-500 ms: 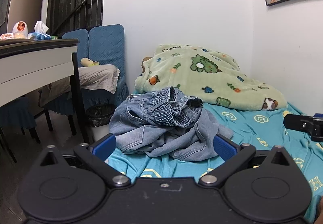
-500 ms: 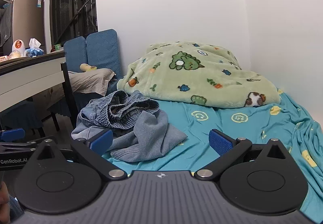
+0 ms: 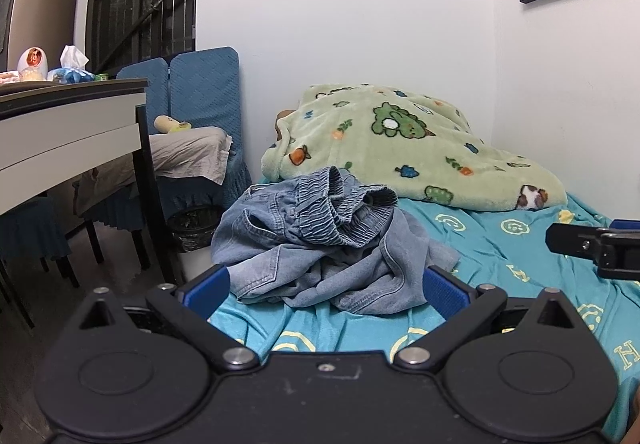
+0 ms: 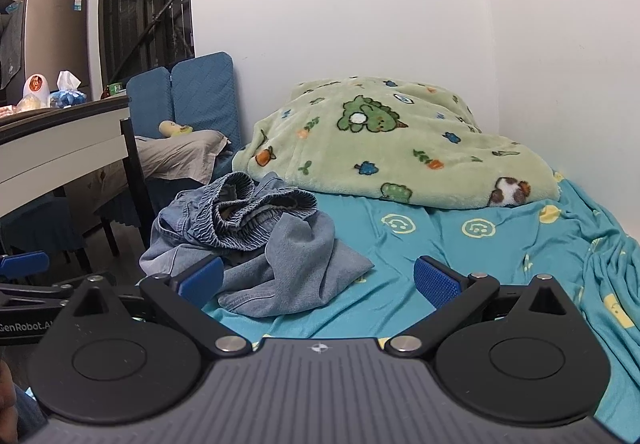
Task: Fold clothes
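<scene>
A crumpled pair of light blue jeans lies in a heap near the bed's left edge, elastic waistband on top; it also shows in the right wrist view as the jeans. My left gripper hovers just in front of the heap, wide open, its blue pads apart and touching nothing. My right gripper is open too, to the right of the heap over the teal sheet, with nothing between its fingers. Part of the right gripper's finger pokes in at the left view's right edge.
A green cartoon-print blanket is bunched at the head of the bed against the wall. Left of the bed are a table, blue-covered chairs and a bin on the floor.
Both grippers have edged slightly forward toward the jeans; the heap looks a little larger. Nothing was taken hold of.
</scene>
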